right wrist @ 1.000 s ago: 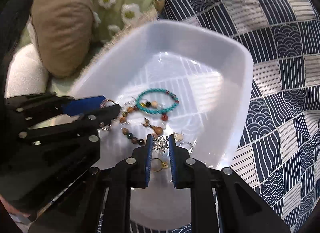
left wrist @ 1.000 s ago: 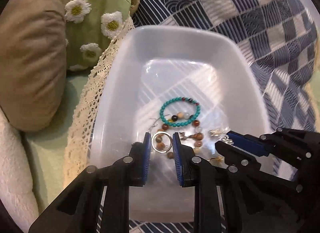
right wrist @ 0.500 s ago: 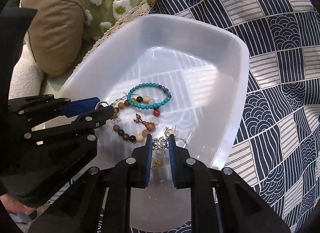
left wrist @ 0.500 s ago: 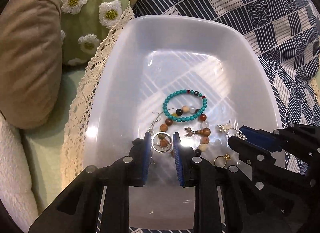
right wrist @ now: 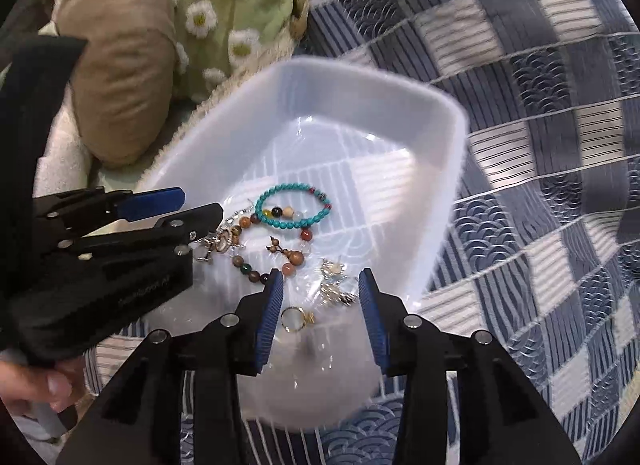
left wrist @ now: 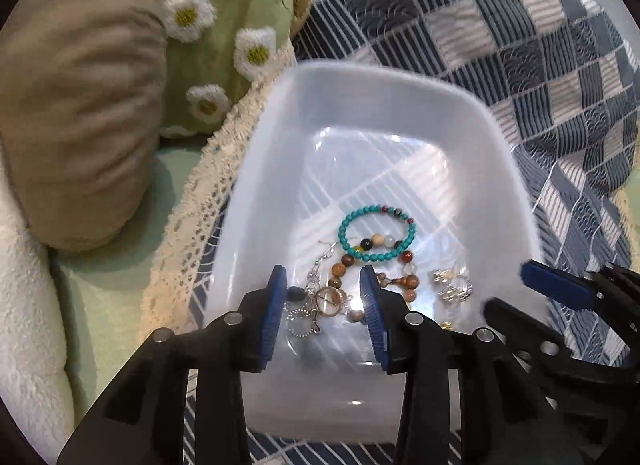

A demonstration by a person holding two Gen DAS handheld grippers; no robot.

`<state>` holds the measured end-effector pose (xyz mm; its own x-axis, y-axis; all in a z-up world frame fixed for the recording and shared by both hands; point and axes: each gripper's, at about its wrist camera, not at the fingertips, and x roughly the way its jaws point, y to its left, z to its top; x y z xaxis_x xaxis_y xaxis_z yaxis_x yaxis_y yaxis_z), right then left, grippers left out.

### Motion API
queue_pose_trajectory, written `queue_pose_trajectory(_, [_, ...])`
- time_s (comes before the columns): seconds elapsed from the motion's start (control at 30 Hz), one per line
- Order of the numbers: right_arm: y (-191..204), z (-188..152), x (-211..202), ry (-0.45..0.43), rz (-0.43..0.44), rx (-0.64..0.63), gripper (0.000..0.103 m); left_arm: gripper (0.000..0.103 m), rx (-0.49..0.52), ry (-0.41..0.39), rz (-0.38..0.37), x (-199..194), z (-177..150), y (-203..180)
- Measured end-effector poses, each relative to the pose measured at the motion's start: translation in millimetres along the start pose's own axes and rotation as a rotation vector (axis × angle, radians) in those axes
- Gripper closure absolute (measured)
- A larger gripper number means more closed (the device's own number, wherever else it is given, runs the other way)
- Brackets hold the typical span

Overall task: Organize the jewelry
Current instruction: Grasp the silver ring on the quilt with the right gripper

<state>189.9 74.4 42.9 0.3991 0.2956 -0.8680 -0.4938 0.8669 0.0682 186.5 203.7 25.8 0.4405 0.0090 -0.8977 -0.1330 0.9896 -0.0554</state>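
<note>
A white plastic tray point(left wrist: 372, 93) point(right wrist: 360, 85) on the quilt holds jewelry: a turquoise bead bracelet point(left wrist: 376, 234) point(right wrist: 294, 206), a brown mixed-bead bracelet point(left wrist: 404, 283) point(right wrist: 280, 261), silver hoop earrings point(left wrist: 324, 303) point(right wrist: 218, 243), silver charm earrings point(left wrist: 452, 285) point(right wrist: 334, 285) and a gold ring point(right wrist: 294, 317). My left gripper point(left wrist: 322, 307) is open over the hoop earrings, holding nothing. My right gripper point(right wrist: 320, 305) is open over the charm earrings and gold ring, holding nothing.
A blue and white patterned quilt point(left wrist: 520, 65) point(right wrist: 540, 145) lies under and right of the tray. A green daisy pillow point(left wrist: 224, 33) point(right wrist: 224, 5) and a tan cushion point(left wrist: 76, 105) point(right wrist: 120, 65) sit at the left, by a lace edge point(left wrist: 192, 205).
Both grippers have opened and let go of their earrings, which now lie in the tray. Both have pulled back a little from the tray.
</note>
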Motion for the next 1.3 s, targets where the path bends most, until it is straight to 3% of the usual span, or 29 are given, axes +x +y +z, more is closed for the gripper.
queue_pose_trajectory(0.03, [-1,-1,-10,-0.012,-0.004,0.001,0.057,0.064,-0.011,-0.02,-0.016,-12,-2,0])
queue_pose_trajectory(0.1, [-5,-8,-39,-0.053,-0.029,0.006,0.042,0.049,-0.03,-0.055,-0.042,-32,-11,-2])
queue_pose_trajectory(0.23, [-17,-31,-79,-0.097,-0.082,0.029,0.04,0.042,-0.041,-0.113,-0.1,-69,-33,-17])
queue_pose_trajectory(0.3, [-29,-49,-94,-0.114,-0.084,0.062,0.032,0.027,-0.027,-0.149,-0.122,-86,-48,-28])
queue_pose_trajectory(0.4, [-46,-82,-104,-0.111,-0.102,0.1,0.029,0.019,0.012,-0.173,-0.123,-99,-80,-48])
queue_pose_trajectory(0.53, [-71,-143,-104,-0.067,-0.159,0.158,0.029,0.019,0.07,-0.114,-0.158,-88,-127,-81])
queue_pose_trajectory(0.67, [-92,-196,-92,0.025,-0.103,0.239,0.029,0.019,0.134,-0.046,-0.192,-72,-169,-113])
queue_pose_trajectory(0.83, [-110,-243,-91,0.066,-0.085,0.336,0.029,0.019,0.227,0.006,-0.12,-51,-190,-140])
queue_pose_trajectory(1.07, [-118,-259,-81,0.114,-0.104,0.371,0.03,0.019,0.183,0.038,-0.162,-43,-187,-141])
queue_pose_trajectory(1.3, [-117,-259,-68,0.156,-0.116,0.363,0.05,0.019,0.189,0.054,-0.17,-42,-188,-146])
